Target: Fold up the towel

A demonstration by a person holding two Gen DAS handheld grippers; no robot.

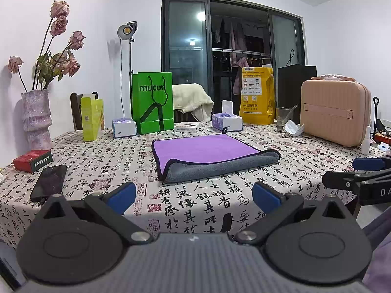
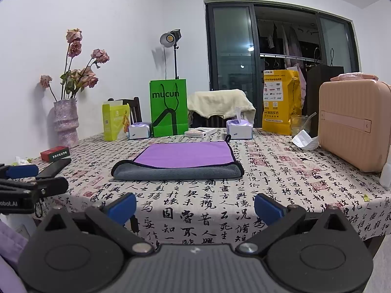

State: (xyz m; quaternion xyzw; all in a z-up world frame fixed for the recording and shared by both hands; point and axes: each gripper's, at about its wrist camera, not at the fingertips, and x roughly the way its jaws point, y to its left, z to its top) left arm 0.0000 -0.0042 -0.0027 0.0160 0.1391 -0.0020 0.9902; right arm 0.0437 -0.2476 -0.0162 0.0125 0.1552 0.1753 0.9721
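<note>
A towel [image 1: 207, 151], purple on top and grey underneath, lies folded in half on the table, its grey fold edge facing me; it also shows in the right wrist view [image 2: 180, 161]. My left gripper [image 1: 194, 196] is open and empty, held back from the towel above the table's near edge. My right gripper [image 2: 195, 207] is open and empty too, at the near edge. Each gripper shows at the side of the other's view: the right one [image 1: 361, 171] and the left one [image 2: 24, 178].
The table has a calligraphy-print cloth [image 1: 220, 195]. Behind the towel stand a green bag [image 1: 152, 102], tissue boxes [image 1: 227, 122], a yellow bag [image 1: 257, 95] and a glass [image 1: 283, 118]. A pink case [image 1: 334, 111] is right; a phone [image 1: 48, 183], red box [image 1: 33, 160] and vase [image 1: 36, 119] are left.
</note>
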